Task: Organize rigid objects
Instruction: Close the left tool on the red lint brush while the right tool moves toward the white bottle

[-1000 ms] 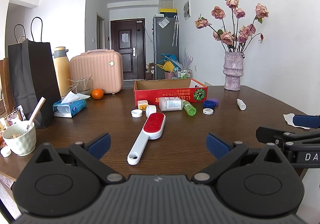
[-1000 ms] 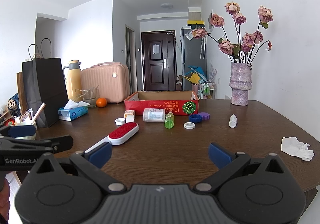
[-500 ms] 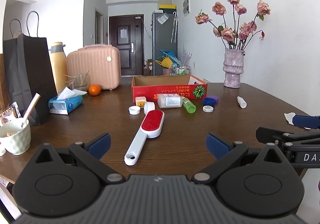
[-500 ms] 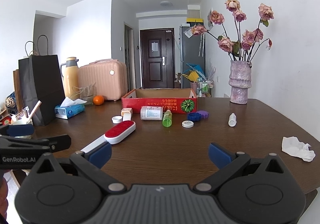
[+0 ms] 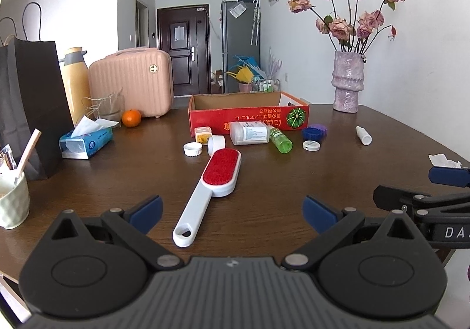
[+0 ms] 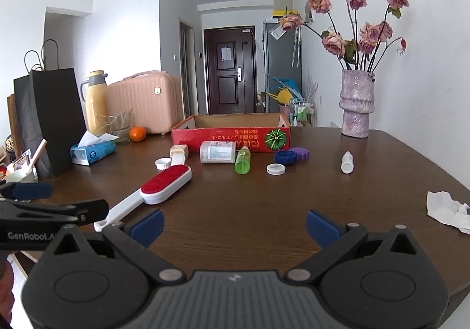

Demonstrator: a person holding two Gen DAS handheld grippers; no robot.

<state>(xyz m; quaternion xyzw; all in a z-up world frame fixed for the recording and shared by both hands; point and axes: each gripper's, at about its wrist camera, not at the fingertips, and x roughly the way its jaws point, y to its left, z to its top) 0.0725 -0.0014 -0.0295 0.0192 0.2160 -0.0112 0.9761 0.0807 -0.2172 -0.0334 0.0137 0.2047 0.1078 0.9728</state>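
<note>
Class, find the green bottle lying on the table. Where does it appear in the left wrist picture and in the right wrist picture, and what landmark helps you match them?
Left wrist: the green bottle lies right of centre, before the red box.
Right wrist: the green bottle lies near centre, before the red box.
Shared landmark: the box's green pumpkin print.

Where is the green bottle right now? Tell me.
The green bottle lies on its side on the table, just in front of the red box, beside the clear jar lying to its left.
</note>
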